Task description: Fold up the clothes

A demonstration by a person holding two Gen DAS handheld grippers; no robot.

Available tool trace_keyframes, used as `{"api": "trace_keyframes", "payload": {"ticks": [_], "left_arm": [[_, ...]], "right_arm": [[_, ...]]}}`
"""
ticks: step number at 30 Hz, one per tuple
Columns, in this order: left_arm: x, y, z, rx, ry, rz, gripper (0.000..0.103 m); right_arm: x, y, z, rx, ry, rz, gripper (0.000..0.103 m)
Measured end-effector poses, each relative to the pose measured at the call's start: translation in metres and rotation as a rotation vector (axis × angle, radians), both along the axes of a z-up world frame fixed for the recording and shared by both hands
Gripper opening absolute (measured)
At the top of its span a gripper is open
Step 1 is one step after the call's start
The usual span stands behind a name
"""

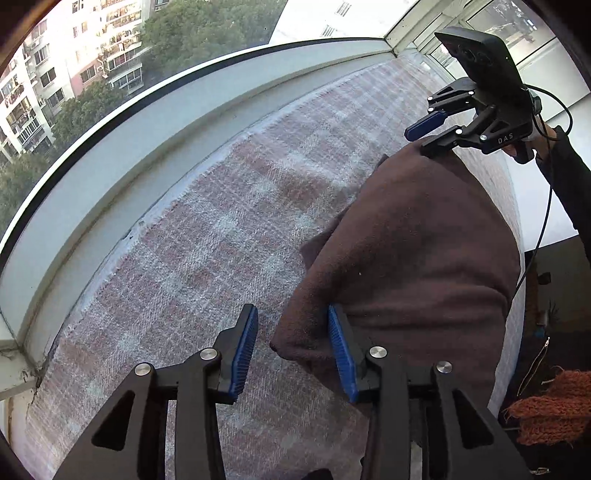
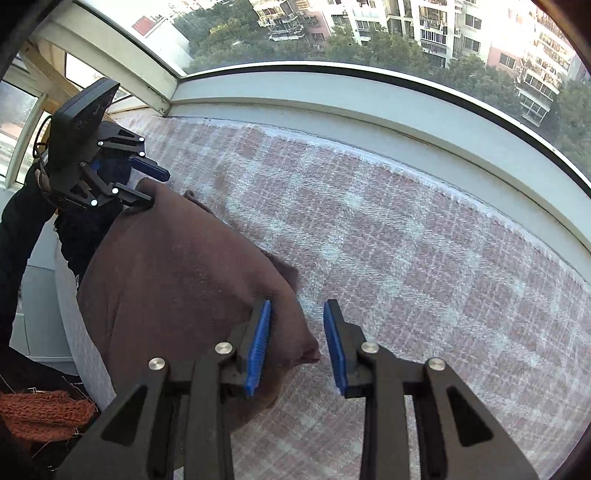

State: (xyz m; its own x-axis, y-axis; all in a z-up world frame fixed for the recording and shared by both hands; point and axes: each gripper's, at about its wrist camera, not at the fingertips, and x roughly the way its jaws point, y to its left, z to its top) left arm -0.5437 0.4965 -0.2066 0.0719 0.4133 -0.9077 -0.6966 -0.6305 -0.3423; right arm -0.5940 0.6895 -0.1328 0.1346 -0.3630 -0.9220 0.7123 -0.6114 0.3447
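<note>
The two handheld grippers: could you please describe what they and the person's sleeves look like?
Both the left gripper and the right gripper are black, with angular linkage arms, silver pivot pins and ribbed blue pads. Seen from the left wrist camera, the right one carries a black box-shaped module on top, the letters "DAS" on its side and a thin black cable. The sleeve is dark.

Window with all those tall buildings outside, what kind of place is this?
Probably a high-up flat, at a bay window ledge. Apartment blocks and treetops lie below, and a brown garment lies on a checked blanket.
</note>
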Motion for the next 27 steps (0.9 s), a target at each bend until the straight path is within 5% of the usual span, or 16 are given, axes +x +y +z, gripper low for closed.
{"api": "trace_keyframes", "payload": {"ticks": [6,12,18,22,27], "left_arm": [[0.011,-0.02,0.043,-0.075,0.17,0.031,0.045],[0.092,-0.029,0.088,-0.002,0.236,-0.011,0.047],[0.181,-0.038,0.068,0.019,0.199,0.067,0.048],[0.208,-0.036,0.042,0.068,0.146,0.155,0.048],[0.219,-0.013,0.022,0.073,0.137,0.143,0.045]], "right_arm": [[0.029,0.019,0.057,-0.058,0.268,-0.058,0.036],[0.149,0.025,0.073,-0.151,0.377,0.032,0.038],[0.238,0.075,0.03,-0.118,0.389,-0.122,0.049],[0.251,0.087,0.004,-0.153,0.311,-0.204,0.049],[0.251,0.074,0.004,-0.185,0.353,-0.172,0.049]]}}
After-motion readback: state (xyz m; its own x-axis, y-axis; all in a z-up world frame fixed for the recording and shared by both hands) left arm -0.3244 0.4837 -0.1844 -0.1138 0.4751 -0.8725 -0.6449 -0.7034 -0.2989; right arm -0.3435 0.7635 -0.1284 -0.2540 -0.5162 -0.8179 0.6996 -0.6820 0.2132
